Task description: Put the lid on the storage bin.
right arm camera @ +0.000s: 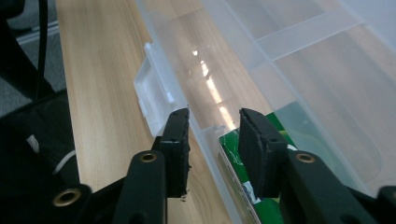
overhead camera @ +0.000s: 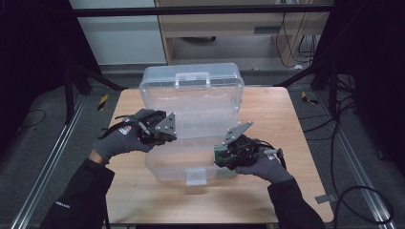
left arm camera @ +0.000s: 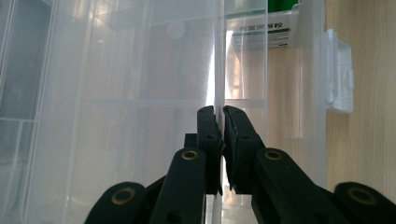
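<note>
Room: dark frames and black stands flank my workspace, cables trail over the grey floor (overhead camera: 43, 143), and a pale cabinet (overhead camera: 224, 28) stands beyond the far edge.
Table: I work over a light wooden table (overhead camera: 296, 143), its bare grain running under and to both sides of my fingers.
Box: the clear plastic box (overhead camera: 191, 119) sits mid-table with its lid (overhead camera: 191, 88) raised upright on the far side; its base lies between my two grippers.
Latch: a white latch tab (right arm camera: 152, 95) hangs on the outer wall, just beyond my right gripper's outer finger.
Green item: a green packet (right arm camera: 243, 163) lies inside the base, right under my right gripper's inner finger; I cannot read what it is.
Left gripper: my left gripper (left arm camera: 219, 112) has its jaws pressed together on a thin clear wall of the box, which rises straight up from between the tips.
Right gripper: my right gripper (right arm camera: 212, 119) stands with jaws spread, straddling the box's near wall, one finger outside and one inside, neither pressing.
Risk, slip: I judge the slick thin plastic could slide out of my left pinch if I pull at an angle.
Risk, tip: lifting on one side alone may tilt the base and shift the packet.
Risk, lid: a jolt could drop the upright lid onto my fingers.
</note>
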The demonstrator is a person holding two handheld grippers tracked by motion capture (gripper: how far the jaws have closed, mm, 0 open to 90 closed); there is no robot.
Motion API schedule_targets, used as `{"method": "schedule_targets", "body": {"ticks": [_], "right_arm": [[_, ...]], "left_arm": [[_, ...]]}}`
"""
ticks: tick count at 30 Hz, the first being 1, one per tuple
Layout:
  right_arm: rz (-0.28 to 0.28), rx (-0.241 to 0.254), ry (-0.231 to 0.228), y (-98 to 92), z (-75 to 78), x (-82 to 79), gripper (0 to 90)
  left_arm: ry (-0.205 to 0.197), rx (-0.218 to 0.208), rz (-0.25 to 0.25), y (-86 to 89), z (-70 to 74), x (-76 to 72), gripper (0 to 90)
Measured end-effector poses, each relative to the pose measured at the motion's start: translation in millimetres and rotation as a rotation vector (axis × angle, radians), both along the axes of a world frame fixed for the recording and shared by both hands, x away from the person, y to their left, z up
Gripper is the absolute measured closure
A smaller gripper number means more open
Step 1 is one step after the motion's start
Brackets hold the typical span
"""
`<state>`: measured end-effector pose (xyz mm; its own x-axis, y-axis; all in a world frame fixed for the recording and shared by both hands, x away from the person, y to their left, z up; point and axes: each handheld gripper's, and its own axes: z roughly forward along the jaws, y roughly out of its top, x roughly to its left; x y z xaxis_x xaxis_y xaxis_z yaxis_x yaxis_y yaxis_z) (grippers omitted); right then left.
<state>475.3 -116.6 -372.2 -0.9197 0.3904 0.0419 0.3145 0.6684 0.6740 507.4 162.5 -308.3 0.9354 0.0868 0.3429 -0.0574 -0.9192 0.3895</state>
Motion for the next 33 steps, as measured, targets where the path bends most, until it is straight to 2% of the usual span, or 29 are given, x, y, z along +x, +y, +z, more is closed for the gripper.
{"method": "schedule_targets", "body": {"ticks": [2,7,14,20,23,25,30,31,33], "right_arm": [[-0.001,0.009,-0.018,-3.2,1.8,-1.1,69.7],[-0.01,0.036,-0.021,-10.2,5.5,-2.6,77.5],[-0.025,0.094,-0.049,-18.9,12.8,-4.4,89.8],[-0.056,0.17,-0.067,-26.7,20.2,-3.1,90.0],[-0.088,0.243,-0.083,-33.2,25.8,-0.9,90.0],[-0.105,0.274,-0.093,-36.2,29.0,0.2,90.0],[-0.165,0.363,-0.141,-45.0,40.0,4.6,90.0],[-0.187,0.389,-0.147,-47.4,42.8,6.6,90.0],[-0.23,0.409,-0.164,-50.1,46.3,10.8,89.8]], "left_arm": [[-0.003,-0.004,-0.022,-0.9,-0.3,1.4,84.8],[0.003,-0.003,-0.014,-0.7,-0.4,0.9,84.6],[0.001,-0.001,-0.014,-1.0,-0.4,0.9,84.5],[0.001,-0.002,-0.013,-1.3,-0.5,0.8,84.4],[0.001,-0.001,-0.012,-1.5,-0.5,0.7,84.3],[0.004,-0.002,-0.008,-1.3,-0.7,0.3,84.2],[0.001,-0.002,-0.008,-1.8,-0.9,0.0,84.1],[0.0,-0.003,-0.009,-1.8,-0.9,-0.1,84.1],[-0.001,-0.004,-0.009,-1.6,-1.1,-0.1,84.0]]}}
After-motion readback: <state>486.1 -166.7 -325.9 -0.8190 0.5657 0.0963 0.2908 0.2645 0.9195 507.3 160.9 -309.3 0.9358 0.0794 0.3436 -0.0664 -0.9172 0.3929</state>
